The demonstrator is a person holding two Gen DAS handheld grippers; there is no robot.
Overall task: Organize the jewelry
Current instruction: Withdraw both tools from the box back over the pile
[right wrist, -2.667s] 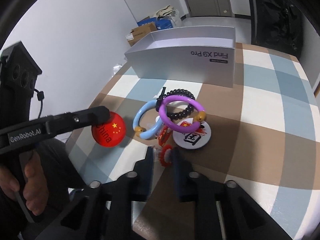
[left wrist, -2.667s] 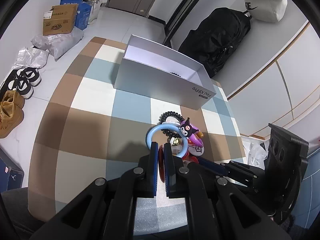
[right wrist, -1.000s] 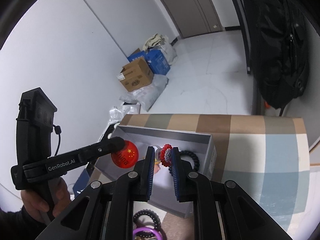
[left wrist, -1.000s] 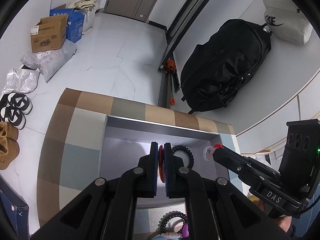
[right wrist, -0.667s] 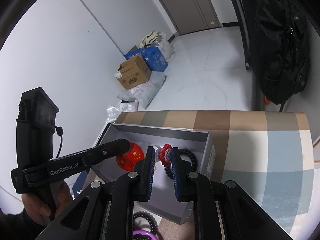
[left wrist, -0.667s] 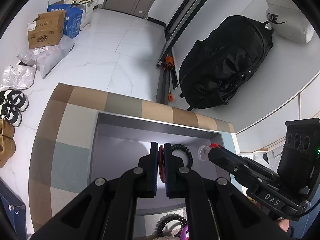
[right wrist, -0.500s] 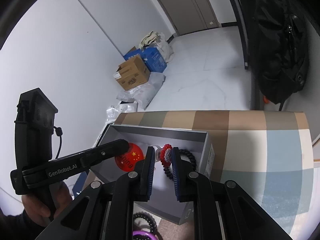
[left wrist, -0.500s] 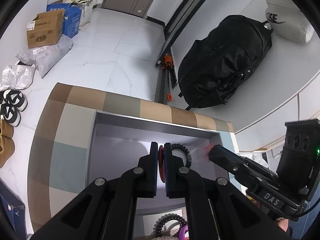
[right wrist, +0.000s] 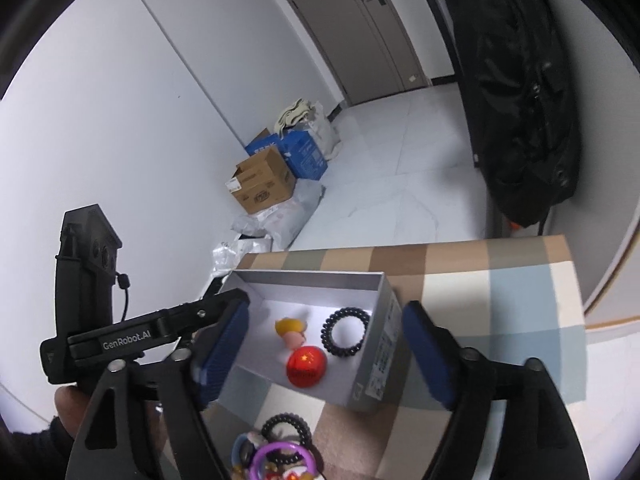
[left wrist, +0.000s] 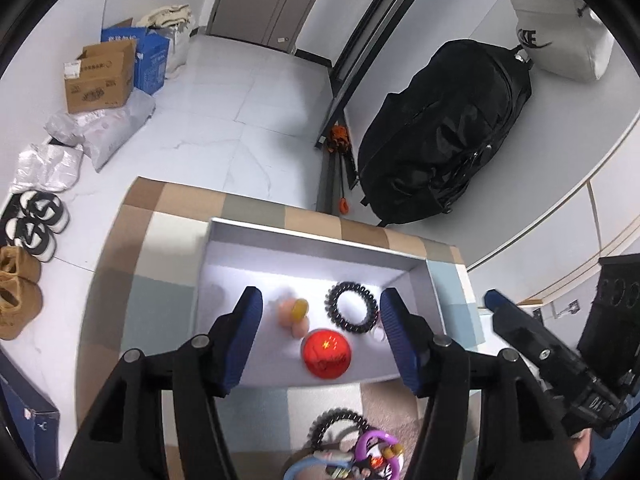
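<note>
Badge (left wrist: pixel 327 354) lies flat in the box (left wrist: pixel 320 240), centre of my left view, beside a charm (left wrist: pixel 294 316) and hair coil (left wrist: pixel 354 307). I judge it light, stiff and slick, best pinched across its rim. Left gripper (left wrist: pixel 320 334) and right gripper (right wrist: pixel 324 354) stand spread, holding nothing. Half a second earlier both were clamped on items over the box; their jaws have just been opening.

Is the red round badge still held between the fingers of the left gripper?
No. The red round badge lies loose on the floor of the grey box, and the left gripper, jaws just opened, stands apart from it.
</note>
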